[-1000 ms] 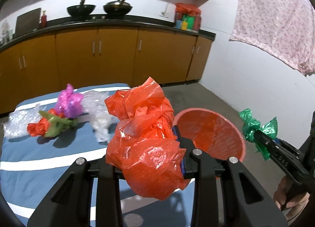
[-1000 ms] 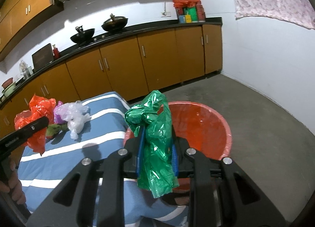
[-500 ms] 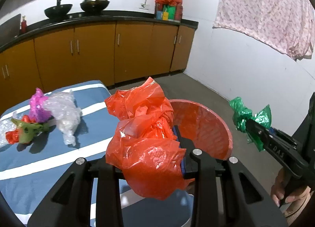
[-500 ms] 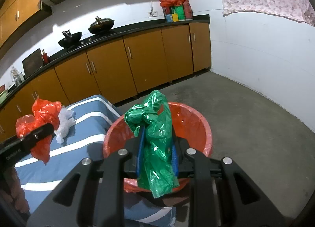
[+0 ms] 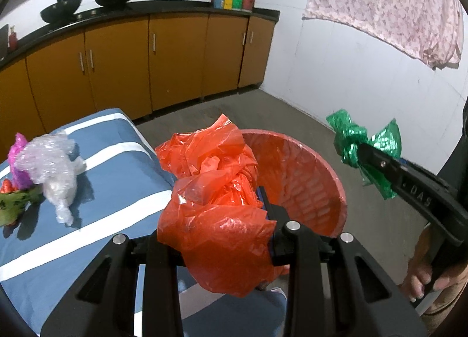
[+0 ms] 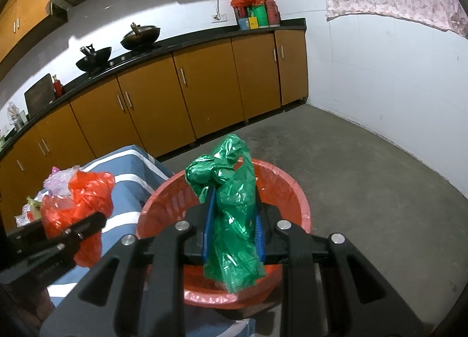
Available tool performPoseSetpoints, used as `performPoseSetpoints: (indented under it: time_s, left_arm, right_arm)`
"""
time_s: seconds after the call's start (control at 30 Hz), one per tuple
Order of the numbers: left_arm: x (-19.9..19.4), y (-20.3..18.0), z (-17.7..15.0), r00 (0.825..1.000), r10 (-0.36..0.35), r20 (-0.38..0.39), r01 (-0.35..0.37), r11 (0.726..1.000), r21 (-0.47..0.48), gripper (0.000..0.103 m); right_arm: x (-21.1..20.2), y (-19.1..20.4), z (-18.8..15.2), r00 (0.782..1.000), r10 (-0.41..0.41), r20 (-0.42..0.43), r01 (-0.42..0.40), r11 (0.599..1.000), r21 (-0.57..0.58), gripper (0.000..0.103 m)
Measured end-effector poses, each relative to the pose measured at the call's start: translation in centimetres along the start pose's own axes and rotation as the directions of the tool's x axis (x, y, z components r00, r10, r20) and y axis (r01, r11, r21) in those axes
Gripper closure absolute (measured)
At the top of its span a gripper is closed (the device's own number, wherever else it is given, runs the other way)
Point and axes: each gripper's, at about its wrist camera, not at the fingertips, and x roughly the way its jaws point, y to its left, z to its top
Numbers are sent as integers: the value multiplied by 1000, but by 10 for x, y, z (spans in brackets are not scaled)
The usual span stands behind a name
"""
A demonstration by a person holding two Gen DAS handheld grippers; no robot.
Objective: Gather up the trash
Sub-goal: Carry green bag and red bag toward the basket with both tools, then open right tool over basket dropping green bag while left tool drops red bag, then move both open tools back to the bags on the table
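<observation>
Left tongs (image 5: 216, 205) were clamped on a crumpled red plastic bag (image 5: 216, 190), held in the air at the near rim of the red basket (image 5: 307, 185), over the edge of the blue striped bench (image 5: 117, 179). Right tongs (image 6: 234, 220) were clamped on a crumpled green plastic bag (image 6: 231, 214), held above the basket's opening in the right wrist view. In the left wrist view the green bag sat to the right of the basket, off its rim. Basket stood on the grey floor (image 6: 365, 176) just beside the bench. Still on the bench, well apart from the basket: a clear plastic wad (image 5: 55, 170), a magenta wad (image 5: 19, 161) touching it, and a green and red piece (image 5: 14, 199) at the left edge. Orange cabinets (image 5: 175, 59) behind, two woks (image 5: 87, 5) on the counter.
</observation>
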Motion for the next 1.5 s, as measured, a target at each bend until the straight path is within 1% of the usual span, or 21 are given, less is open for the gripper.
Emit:
performPoseSetpoints:
  time_s: [0.33, 0.37, 0.4, 0.47, 0.5, 0.57, 0.63, 0.67, 0.8, 0.9, 1.0, 1.07, 1.1, 1.2, 1.23, 1.27, 1.37, 1.47, 1.5]
  left_arm:
    - [32, -10, 6, 999, -19, -45, 20, 999, 36, 70]
    - [35, -10, 6, 999, -20, -46, 21, 999, 38, 70]
    - [36, -10, 7, 999, -22, -46, 23, 999, 40, 69]
    - [40, -13, 7, 999, -24, -49, 27, 999, 45, 62]
    - [42, -13, 7, 998, -24, -51, 27, 998, 48, 60]
    - [44, -13, 7, 998, -20, -52, 23, 999, 49, 51]
    - [45, -9, 5, 998, -21, -51, 22, 999, 37, 45]
    - [44, -7, 4, 999, -19, -51, 21, 999, 30, 43]
    - [42, 3, 2, 998, -13, -53, 12, 1000, -13, 41]
    - [35, 16, -1, 999, 1, -46, -3, 999, -44, 40]
    - [20, 31, -6, 999, 38, -23, -39, 998, -56, 36]
    - [8, 42, -11, 998, 67, -2, -67, 996, -65, 32]
    - [-1, 50, -14, 996, 84, 12, -83, 994, -70, 32]
    - [-25, 71, -24, 989, 142, 48, -137, 987, -86, 30]
    - [-33, 79, -29, 985, 164, 59, -158, 983, -95, 26]
    - [-41, 88, -34, 980, 188, 70, -180, 978, -107, 23]
    - [-65, 116, -51, 959, 271, 86, -257, 955, -146, 22]
    - [-85, 150, -66, 931, 356, 80, -336, 922, -194, 20]
    - [-93, 164, -72, 918, 389, 76, -366, 906, -214, 19]
  right_arm:
    - [27, -7, 6, 1000, 0, -18, 0, 1000, -9, 79]
    - [29, -7, 7, 1000, 0, -19, 0, 1000, -7, 78]
    - [31, -9, 7, 1000, 2, -19, -2, 1000, -3, 76]
    - [33, -11, 8, 1000, 8, -16, -8, 1000, 5, 76]
    - [34, -12, 8, 1000, 10, -15, -10, 1000, 7, 74]
    - [36, -13, 8, 1000, 17, -12, -17, 1000, 9, 65]
    - [35, -12, 9, 1000, 20, -8, -20, 1000, 7, 58]
    - [35, -11, 8, 1000, 18, -6, -18, 1000, 4, 55]
    - [32, -13, 6, 1000, 4, -1, -4, 1000, -5, 52]
    - [28, -11, 6, 1000, -6, 5, 6, 1000, -10, 48]
    - [25, -8, 7, 1000, -12, 10, 12, 1000, -22, 46]
    - [22, -3, 7, 1000, -6, 11, 6, 1000, -29, 45]
    - [22, -2, 8, 1000, 0, 11, 0, 1000, -31, 44]
    - [23, 15, 8, 1000, 31, 5, -30, 998, -51, 44]
    - [23, 22, 8, 999, 42, 2, -42, 997, -59, 44]
    - [23, 30, 8, 998, 55, -1, -55, 996, -68, 43]
    - [25, 62, 5, 994, 107, -16, -108, 989, -103, 43]
    - [29, 100, -2, 986, 163, -39, -167, 977, -136, 41]
    - [31, 115, -5, 981, 184, -52, -190, 971, -147, 41]
